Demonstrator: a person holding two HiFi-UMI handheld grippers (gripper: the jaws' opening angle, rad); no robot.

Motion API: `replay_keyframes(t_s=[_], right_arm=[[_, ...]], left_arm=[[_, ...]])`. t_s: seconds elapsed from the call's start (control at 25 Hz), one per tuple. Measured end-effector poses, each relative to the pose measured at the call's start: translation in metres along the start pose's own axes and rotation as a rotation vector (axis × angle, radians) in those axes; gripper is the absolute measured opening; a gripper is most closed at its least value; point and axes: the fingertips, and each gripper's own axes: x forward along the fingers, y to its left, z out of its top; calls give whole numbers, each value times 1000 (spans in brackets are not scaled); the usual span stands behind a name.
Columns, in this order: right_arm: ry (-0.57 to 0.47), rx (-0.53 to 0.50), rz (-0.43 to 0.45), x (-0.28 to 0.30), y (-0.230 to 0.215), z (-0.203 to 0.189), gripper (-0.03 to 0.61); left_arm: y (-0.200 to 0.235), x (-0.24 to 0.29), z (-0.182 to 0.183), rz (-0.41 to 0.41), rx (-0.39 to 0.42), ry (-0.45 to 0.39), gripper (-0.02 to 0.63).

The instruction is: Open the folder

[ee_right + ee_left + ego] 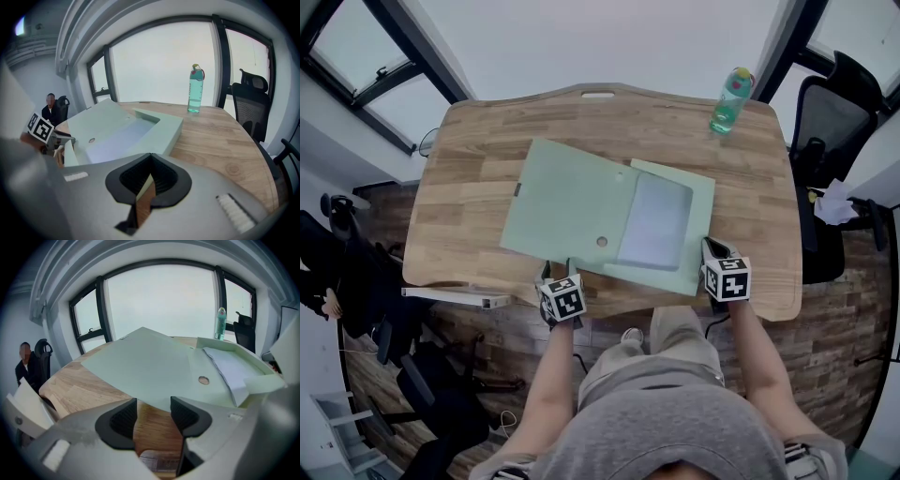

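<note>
A pale green folder [572, 202] lies spread open on the wooden table [750, 187]. Its cover [140, 366] rests to the left, and white papers [656, 225] lie in the box-like right half [140, 129]. My left gripper [561, 272] sits at the cover's near edge. In the left gripper view its jaws [153, 411] stand open with only table wood between the pads; the cover's edge lies just beyond the tips. My right gripper [712, 248] is at the folder's near right corner, and its pads [150, 176] are shut on a thin green edge of the folder.
A green water bottle [731, 98] stands at the table's far right corner. Black office chairs [830, 103] are to the right of the table, and more chairs are to the left. A person [24, 364] sits off to the left. Windows run behind the table.
</note>
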Motion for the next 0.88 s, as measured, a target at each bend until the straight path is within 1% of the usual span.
replay_keyframes(t_s=[0.16,0.32,0.44,0.6,0.76,0.88], right_arm=[[-11,-17,-3,-1,0,1,0],[-13,-54,-20,-3,4,1,0],[-46,-50,-17,-11,14,7,0],[-107,-26,8,-30,37,14,-1],[-162,-11,49,-48,66,19,-1],[-200,-3,90,-62,90,24,0]], left_arm=[[1,3,-5,13,24,19,238],[1,2,-4,-1,42,13,238],[-1,-3,0,-25,61,-2,238],[-6,-13,1,-82,71,-11,238],[-9,-30,6,-133,61,-65,222],[-15,-54,21,-166,74,-124,198]])
